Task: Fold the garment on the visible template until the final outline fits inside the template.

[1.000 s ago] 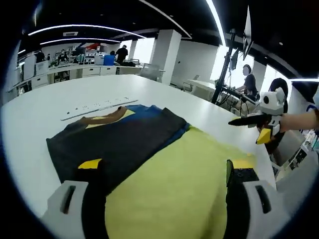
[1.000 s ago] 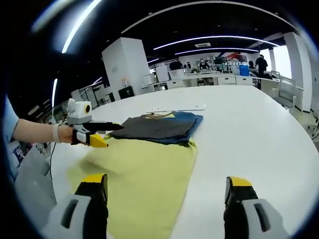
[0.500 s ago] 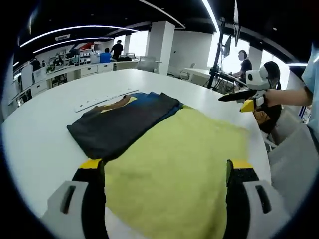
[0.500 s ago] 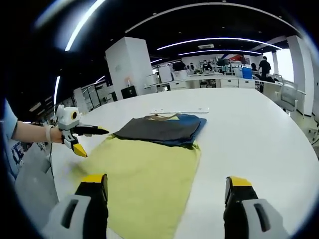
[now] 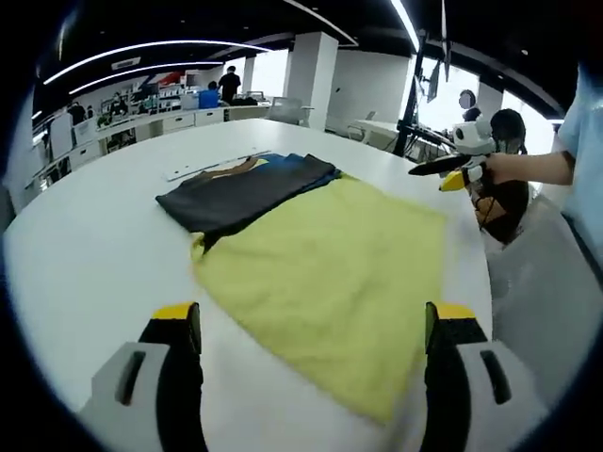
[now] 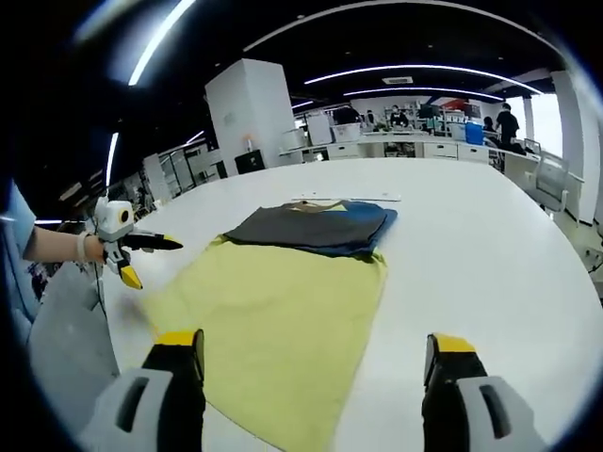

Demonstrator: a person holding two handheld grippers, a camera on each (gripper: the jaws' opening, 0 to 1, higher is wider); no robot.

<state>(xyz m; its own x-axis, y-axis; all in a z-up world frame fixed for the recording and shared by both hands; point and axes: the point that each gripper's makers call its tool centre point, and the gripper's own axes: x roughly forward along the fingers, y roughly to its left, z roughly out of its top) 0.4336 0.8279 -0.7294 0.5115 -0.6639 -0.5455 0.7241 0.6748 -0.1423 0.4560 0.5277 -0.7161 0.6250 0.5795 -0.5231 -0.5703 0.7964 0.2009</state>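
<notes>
1. Worktop (image 5: 85, 245) (image 6: 490, 245): a broad white surface with a rounded edge that carries everything below; an open office with desks and people lies beyond its far side.
2. Yellow template (image 5: 330, 273) (image 6: 273, 320): a flat yellow cloth sheet spread over the near part of the worktop, reaching from the space between each view's own jaws to the garment at its far edge.
3. Garment (image 5: 240, 188) (image 6: 316, 226): a dark, folded piece with a blue layer showing along one side and a brown-and-yellow collar at its far end. It lies flat on the worktop, overlapping the far edge of the yellow template and extending past it.
4. White strip (image 5: 217, 165) (image 6: 353, 199): a long, thin, pale object lying on the worktop just beyond the garment.
5. Left hand-held gripper (image 5: 311, 325) (image 6: 141, 259): jaws spread wide apart and empty, held at the near left of the yellow template.
6. Right hand-held gripper (image 6: 316, 350) (image 5: 443, 174): jaws likewise parted with nothing between them, held at the right side of the yellow template, clear of the cloth.
</notes>
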